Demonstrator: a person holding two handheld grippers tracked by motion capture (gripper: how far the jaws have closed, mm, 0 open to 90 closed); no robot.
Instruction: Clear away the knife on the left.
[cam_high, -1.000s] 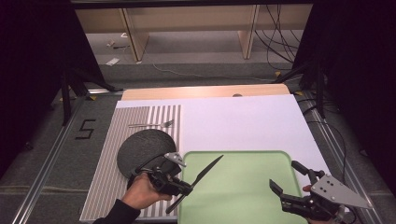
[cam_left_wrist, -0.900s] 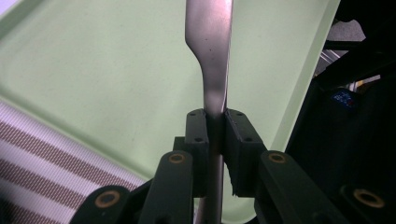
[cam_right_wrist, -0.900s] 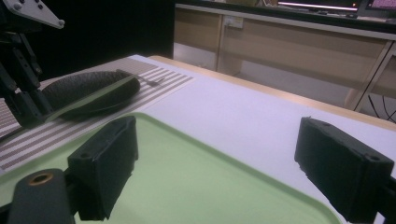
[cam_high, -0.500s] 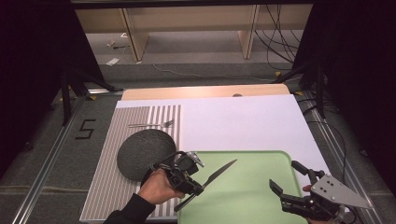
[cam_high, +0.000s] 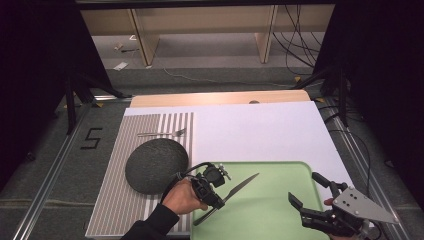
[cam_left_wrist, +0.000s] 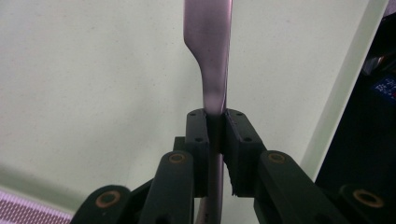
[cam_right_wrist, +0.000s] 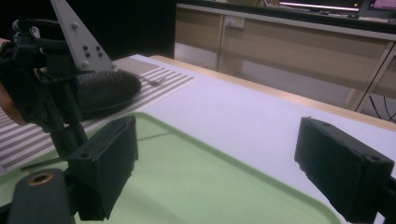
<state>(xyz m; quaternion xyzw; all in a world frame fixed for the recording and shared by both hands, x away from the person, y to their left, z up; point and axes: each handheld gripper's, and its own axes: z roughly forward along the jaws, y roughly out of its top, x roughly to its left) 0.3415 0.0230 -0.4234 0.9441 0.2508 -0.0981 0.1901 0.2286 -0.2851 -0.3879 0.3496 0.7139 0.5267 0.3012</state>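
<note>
My left gripper (cam_high: 219, 196) is shut on the handle of a table knife (cam_high: 241, 183), holding it tilted above the left part of the green tray (cam_high: 272, 212), blade toward the far right. In the left gripper view the jaws clamp the knife (cam_left_wrist: 208, 42) near where the handle narrows, with the tray (cam_left_wrist: 93, 84) below. My right gripper (cam_high: 305, 187) stands open over the tray's near right corner, nothing between its fingers. In the right gripper view its jaws (cam_right_wrist: 224, 154) are wide apart over the tray (cam_right_wrist: 196, 186), and the left gripper (cam_right_wrist: 51, 93) is at the left.
A dark round plate (cam_high: 156, 165) lies on the striped mat (cam_high: 125, 210) left of the tray, and a fork (cam_high: 162, 133) lies behind it. White table surface (cam_high: 260, 132) stretches behind the tray. Dark stands flank the table.
My left gripper has carried the knife to the right and a little farther over the tray. The right gripper has stayed put and open.
</note>
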